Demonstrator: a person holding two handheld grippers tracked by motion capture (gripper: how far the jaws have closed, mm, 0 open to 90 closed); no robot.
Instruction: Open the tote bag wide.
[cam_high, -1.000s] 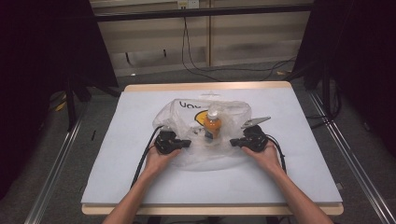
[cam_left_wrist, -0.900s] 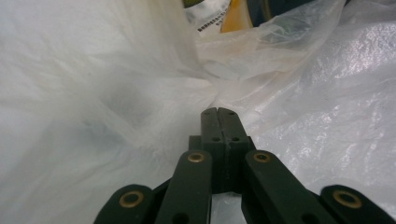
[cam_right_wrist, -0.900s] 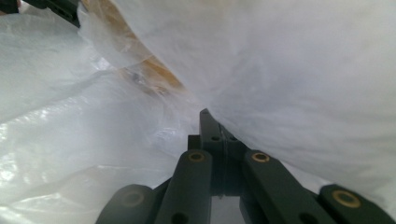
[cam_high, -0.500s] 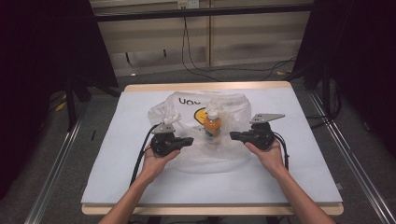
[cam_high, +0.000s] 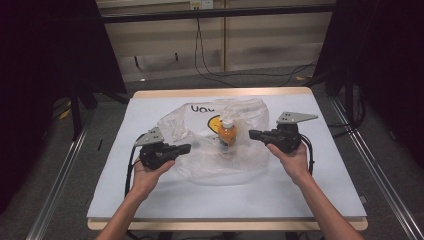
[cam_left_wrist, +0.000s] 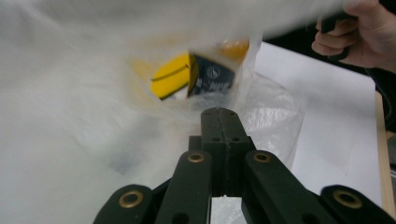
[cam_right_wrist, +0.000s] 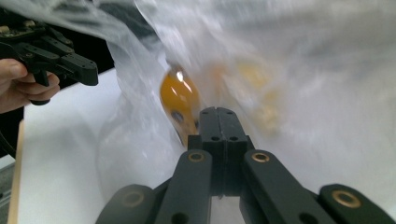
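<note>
Crinkly clear plastic bag (cam_high: 210, 145) w/ rounded orange bottle (cam_high: 227, 136), both grippers pinching film.

The bag (cam_high: 220, 145) is thin, clear, crinkly plastic with a glossy sheen. Inside it, the orange bottle (cam_high: 227, 136) looks smooth and shiny. The worktop (cam_high: 300, 190) has a matt pale cover over a wooden edge. Both grippers' jaws are matt black plastic.
</note>
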